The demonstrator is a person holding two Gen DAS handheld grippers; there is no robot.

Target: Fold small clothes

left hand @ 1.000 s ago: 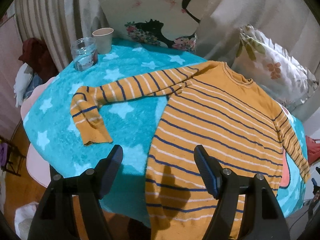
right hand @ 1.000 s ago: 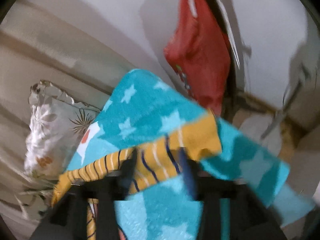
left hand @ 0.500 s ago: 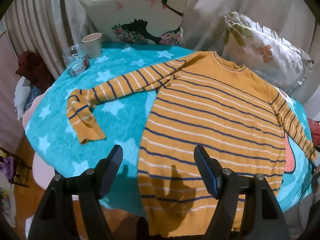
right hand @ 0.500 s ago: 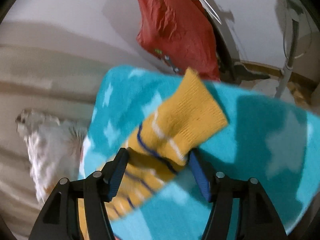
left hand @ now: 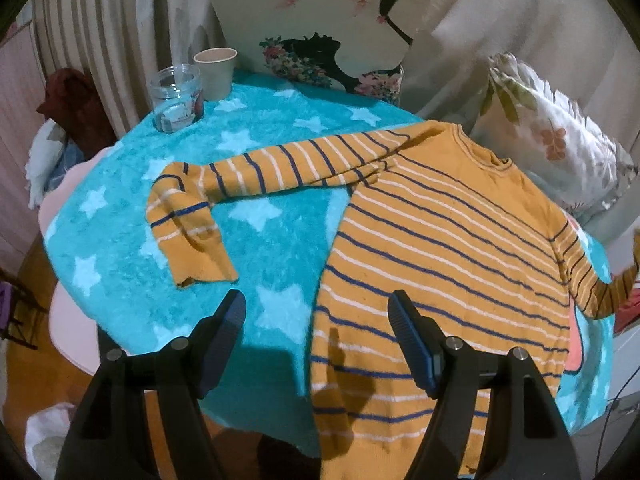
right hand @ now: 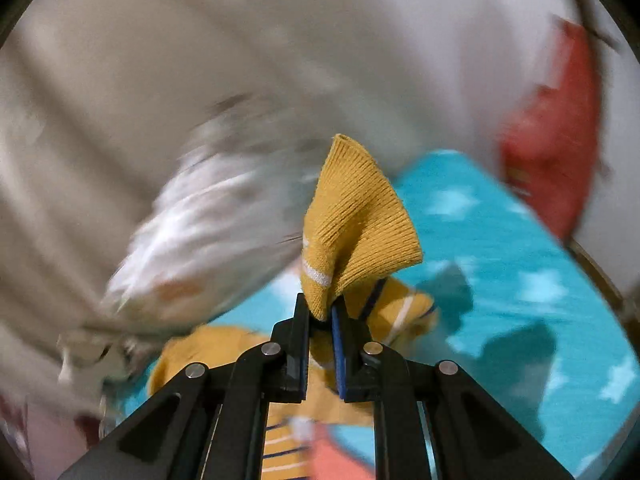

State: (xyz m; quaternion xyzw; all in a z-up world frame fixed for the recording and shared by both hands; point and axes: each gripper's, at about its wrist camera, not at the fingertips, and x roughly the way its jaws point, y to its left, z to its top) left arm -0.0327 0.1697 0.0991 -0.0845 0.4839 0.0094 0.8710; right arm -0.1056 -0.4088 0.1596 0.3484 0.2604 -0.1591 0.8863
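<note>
A round table (left hand: 72,360), pink at its bare rim, is draped with a turquoise blanket (left hand: 260,240) printed with pale stars, and most of the blanket's right half is covered by the mustard-yellow sweater (left hand: 440,260) with navy and white stripes, lying flat with its neckline toward the far pillows and its hem hanging over the near edge. One sleeve (left hand: 260,168) stretches out to the left across the blanket and bends down at the cuff; the other sleeve runs off the right side of the table, where its end rises off the blanket. Behind the table a cream pillow (left hand: 320,20) with a dark figure and flowers stands upright, and a leaf-print pillow (left hand: 552,140) leans at the right. At the far left of the blanket an empty glass jar (left hand: 176,100) stands just beside a beige paper cup (left hand: 216,72). The left tool (left hand: 316,340) hovers near the sweater's lower left edge, jaws spread wide with nothing between them. In the right wrist view, blurred by motion, the right tool (right hand: 320,312) has just been closing and now pinches the plain yellow cuff (right hand: 356,216) of the right sleeve, which stands up above the pads, clear of the blanket.
</note>
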